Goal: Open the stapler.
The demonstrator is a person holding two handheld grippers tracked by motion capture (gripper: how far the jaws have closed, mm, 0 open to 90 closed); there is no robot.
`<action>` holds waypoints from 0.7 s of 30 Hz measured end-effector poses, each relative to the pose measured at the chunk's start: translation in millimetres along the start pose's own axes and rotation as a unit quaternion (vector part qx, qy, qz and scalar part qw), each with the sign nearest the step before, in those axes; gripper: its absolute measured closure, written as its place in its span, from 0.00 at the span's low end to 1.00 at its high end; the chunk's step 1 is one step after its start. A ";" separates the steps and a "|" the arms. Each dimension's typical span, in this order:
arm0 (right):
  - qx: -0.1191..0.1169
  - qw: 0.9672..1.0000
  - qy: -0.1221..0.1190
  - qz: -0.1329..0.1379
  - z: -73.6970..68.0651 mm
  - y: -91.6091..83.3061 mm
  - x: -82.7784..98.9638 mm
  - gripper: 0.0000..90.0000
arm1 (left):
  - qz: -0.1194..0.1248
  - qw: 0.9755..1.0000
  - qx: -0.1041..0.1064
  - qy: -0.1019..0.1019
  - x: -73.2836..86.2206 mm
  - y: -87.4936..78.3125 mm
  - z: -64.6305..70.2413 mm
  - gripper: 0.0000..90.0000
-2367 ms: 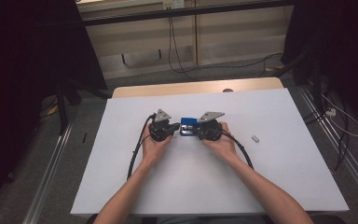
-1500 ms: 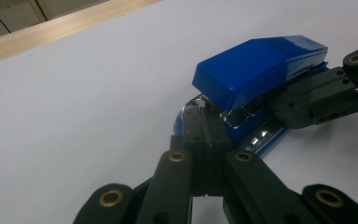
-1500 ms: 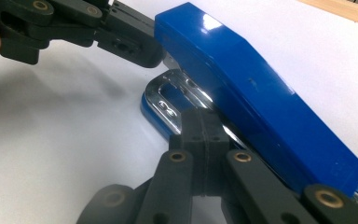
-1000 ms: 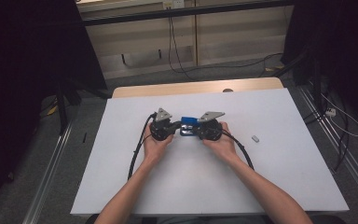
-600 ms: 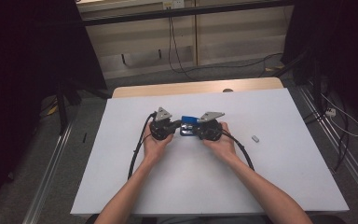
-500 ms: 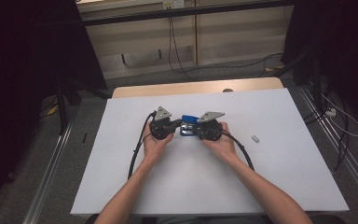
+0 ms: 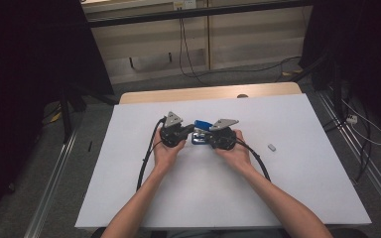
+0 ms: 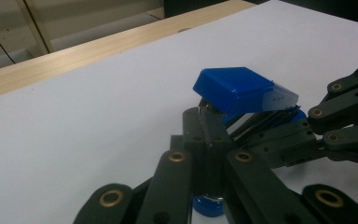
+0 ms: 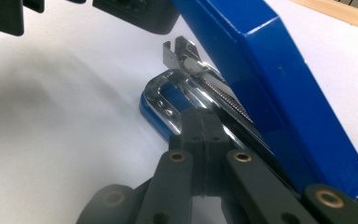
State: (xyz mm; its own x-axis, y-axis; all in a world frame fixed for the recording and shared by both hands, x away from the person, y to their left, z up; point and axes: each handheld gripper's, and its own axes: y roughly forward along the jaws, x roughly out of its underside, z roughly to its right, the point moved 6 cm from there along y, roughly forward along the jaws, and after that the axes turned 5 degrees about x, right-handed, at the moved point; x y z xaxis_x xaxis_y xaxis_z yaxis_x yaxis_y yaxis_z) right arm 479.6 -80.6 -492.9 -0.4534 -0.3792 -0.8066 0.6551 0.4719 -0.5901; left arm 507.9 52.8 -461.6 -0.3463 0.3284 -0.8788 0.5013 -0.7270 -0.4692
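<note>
At the middle of the white table (image 7: 297,198), a blue stapler (image 7: 202,130) lies between the two grippers. The left gripper (image 7: 191,130) meets it from nine o'clock and the right gripper (image 7: 206,140) from about four o'clock, so its long axis runs roughly three to nine, along the line joining the two hands. Both hands are equally near; neither has to reach.

In the left gripper view the jaws stand together, tips at the stapler's (image 8: 242,93) metal end under the raised blue lid. Whether they pinch that metal I cannot tell. In the right gripper view the jaws are likewise closed, lying against the chrome rail (image 9: 200,86); a grip there is probable, not certain.

The stapler is hinged open: a glossy blue top tilted upward, the chrome magazine with its spring exposed, and a blue base flat on the table. A small white piece (image 7: 272,147) lies well apart at three o'clock.
</note>
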 end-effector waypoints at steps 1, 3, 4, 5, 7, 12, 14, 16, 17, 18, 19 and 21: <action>0.000 1.000 0.001 0.000 -0.1 -0.1 0.0 1.00 | 0.000 1.000 0.001 -0.001 -0.3 -0.1 0.4 1.00; 0.001 1.000 0.001 0.000 0.1 -0.1 0.0 1.00 | -0.001 1.000 -0.001 0.001 -0.7 -0.4 1.0 1.00; 0.001 1.000 0.000 0.000 0.0 -0.2 -0.1 1.00 | -0.001 1.000 -0.001 0.001 -0.7 -0.4 1.0 1.00; 0.001 1.000 0.000 0.002 -0.3 -0.5 -0.4 1.00 | -0.002 1.000 0.000 0.001 -0.9 -0.5 1.2 1.00; 0.000 1.000 -0.002 0.008 -1.7 -1.3 -2.1 1.00 | 0.000 1.000 0.002 0.001 -1.6 -0.5 1.1 1.00; 0.004 1.000 -0.006 0.023 -6.9 -3.0 -8.7 1.00 | 0.003 1.000 0.002 0.002 -4.8 -1.0 2.4 1.00; 0.007 0.999 -0.005 0.031 -7.9 -2.9 -11.6 1.00 | 0.000 1.000 0.001 0.003 -5.5 -1.4 2.9 1.00; 0.011 0.999 -0.005 0.042 -8.9 -3.2 -15.1 1.00 | 0.005 1.000 0.002 0.001 -8.0 -1.3 3.4 1.00; 0.014 0.999 -0.002 0.047 -9.2 -3.3 -17.0 1.00 | 0.004 1.000 0.001 0.001 -8.2 -1.3 3.4 1.00; 0.014 0.999 0.001 0.051 -9.7 -3.3 -18.6 1.00 | 0.005 1.000 0.001 0.000 -8.3 -1.1 3.3 1.00; 0.014 0.999 0.002 0.053 -10.2 -2.8 -19.5 1.00 | 0.005 1.000 0.001 0.000 -8.3 -1.1 3.3 1.00; 0.015 0.998 0.002 0.055 -11.5 -1.0 -20.3 1.00 | 0.005 1.000 0.001 0.000 -8.7 -0.9 3.2 1.00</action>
State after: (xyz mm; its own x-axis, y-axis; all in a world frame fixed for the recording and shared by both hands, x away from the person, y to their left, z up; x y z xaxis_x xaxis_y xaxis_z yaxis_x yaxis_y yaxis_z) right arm 481.2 -64.2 -476.3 -0.3799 -0.3233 -0.8667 0.7188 0.4866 -0.4966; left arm 507.9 48.7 -453.3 -0.3404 0.3209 -0.8839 0.5034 -0.7317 -0.4595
